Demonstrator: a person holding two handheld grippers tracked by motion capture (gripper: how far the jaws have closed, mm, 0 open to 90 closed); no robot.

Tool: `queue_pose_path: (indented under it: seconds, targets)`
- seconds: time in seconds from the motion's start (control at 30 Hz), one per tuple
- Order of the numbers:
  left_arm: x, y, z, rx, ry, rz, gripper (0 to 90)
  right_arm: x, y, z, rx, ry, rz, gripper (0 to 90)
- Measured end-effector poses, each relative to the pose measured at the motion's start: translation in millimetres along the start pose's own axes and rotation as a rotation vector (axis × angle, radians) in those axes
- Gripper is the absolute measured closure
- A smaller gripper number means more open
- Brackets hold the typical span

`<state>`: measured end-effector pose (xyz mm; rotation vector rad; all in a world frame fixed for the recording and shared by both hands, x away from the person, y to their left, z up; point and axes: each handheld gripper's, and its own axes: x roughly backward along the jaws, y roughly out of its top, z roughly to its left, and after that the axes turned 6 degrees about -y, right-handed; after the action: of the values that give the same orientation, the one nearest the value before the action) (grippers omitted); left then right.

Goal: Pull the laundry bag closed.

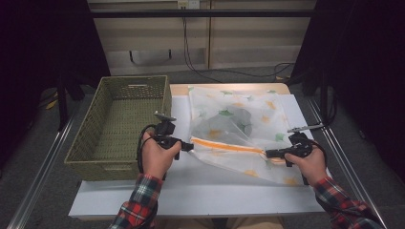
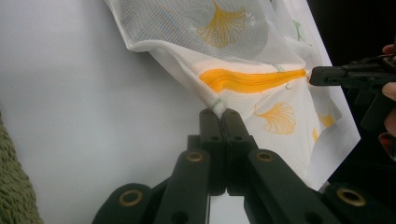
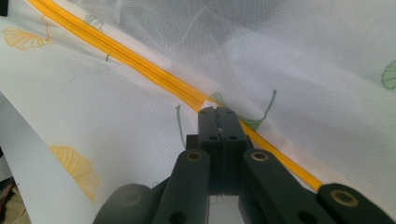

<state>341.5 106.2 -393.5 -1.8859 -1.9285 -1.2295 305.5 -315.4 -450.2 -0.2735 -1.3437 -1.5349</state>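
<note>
A white mesh laundry bag (image 1: 239, 121) printed with yellow and green leaves lies on the white table top (image 1: 191, 191). An orange zipper (image 1: 229, 145) runs along its near side. My left gripper (image 1: 189, 146) is shut on the bag's left end, pinching the mesh corner (image 2: 215, 105) beside the zipper's end (image 2: 224, 79). My right gripper (image 1: 268, 153) is shut at the zipper's right part, its jaws clamped together right on the orange zipper (image 3: 154, 74). Whether they hold the zipper pull or just the fabric, I cannot tell. The right gripper (image 2: 312, 75) also appears in the left gripper view, at the zipper's far end.
A green woven basket (image 1: 107, 152) stands empty on the table's left side, close to my left hand. The bag covers the table's back right part. Bare white table lies in front of both hands. Metal rails run along both sides of the table.
</note>
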Motion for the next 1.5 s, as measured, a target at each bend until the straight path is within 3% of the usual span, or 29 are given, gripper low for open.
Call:
queue_pose_path:
  seconds: [0.27,0.67,0.87,0.97,1.5]
  targets:
    - [1.1,0.7,0.6,-0.016,0.002,0.007,89.4,2.1,-0.8,-1.7,-0.003,0.002,-0.003,90.0]
    - [1.9,0.9,0.3,0.000,-0.005,-0.004,89.5,3.8,-2.3,-4.2,-0.010,-0.010,-0.003,90.0]
    - [2.6,1.7,-0.2,-0.018,0.003,0.002,89.5,5.2,-3.8,-5.3,-0.015,-0.013,-0.005,90.0]
    - [3.4,2.2,-1.1,-0.004,-0.013,-0.006,89.5,5.6,-4.5,-6.2,-0.013,-0.019,-0.002,90.0]
    - [5.2,3.6,0.1,-0.012,-0.005,-0.009,89.5,7.2,-8.0,-9.0,-0.027,-0.023,-0.009,90.0]
